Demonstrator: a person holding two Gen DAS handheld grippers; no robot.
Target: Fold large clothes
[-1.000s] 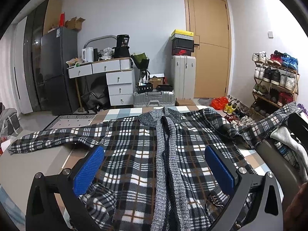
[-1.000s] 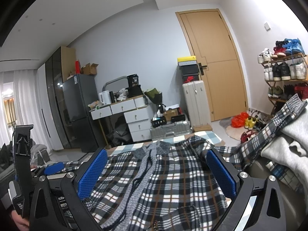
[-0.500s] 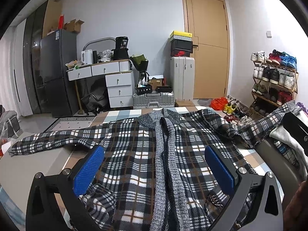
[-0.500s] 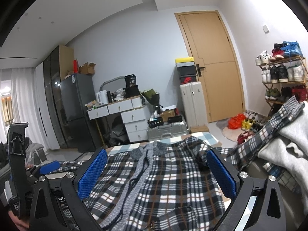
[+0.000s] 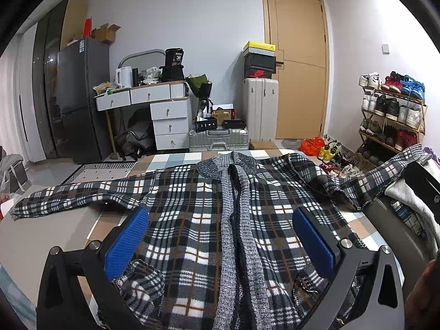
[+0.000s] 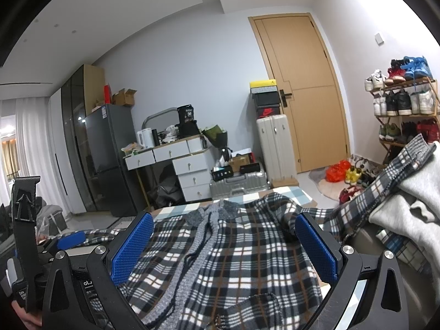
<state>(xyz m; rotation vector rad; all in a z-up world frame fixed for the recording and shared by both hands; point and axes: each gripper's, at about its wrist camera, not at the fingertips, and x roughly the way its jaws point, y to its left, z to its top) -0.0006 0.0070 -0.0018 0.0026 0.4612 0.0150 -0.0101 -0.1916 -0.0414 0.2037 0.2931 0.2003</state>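
A black, white and brown plaid cardigan (image 5: 187,220) with a grey knit placket lies spread flat on the table, collar at the far side. Its left sleeve (image 5: 68,195) stretches out to the left. Its right sleeve (image 5: 385,176) drapes over a pile of clothes at the right. My left gripper (image 5: 220,236) is open and empty, above the garment's lower middle. My right gripper (image 6: 224,244) is open and empty over the cardigan (image 6: 233,247), toward its right half. The left gripper's body (image 6: 27,233) shows at the left of the right wrist view.
A pile of grey and white clothes (image 6: 407,209) lies at the table's right edge. The checked table top (image 5: 176,159) ends just past the collar. Behind stand a silver suitcase (image 5: 218,140), a white desk (image 5: 154,104), a fridge (image 5: 79,99) and a shoe rack (image 5: 390,115).
Both grippers have stayed open over the cardigan with only slight drift. The right wrist view has tilted up a little. The garment has not moved.
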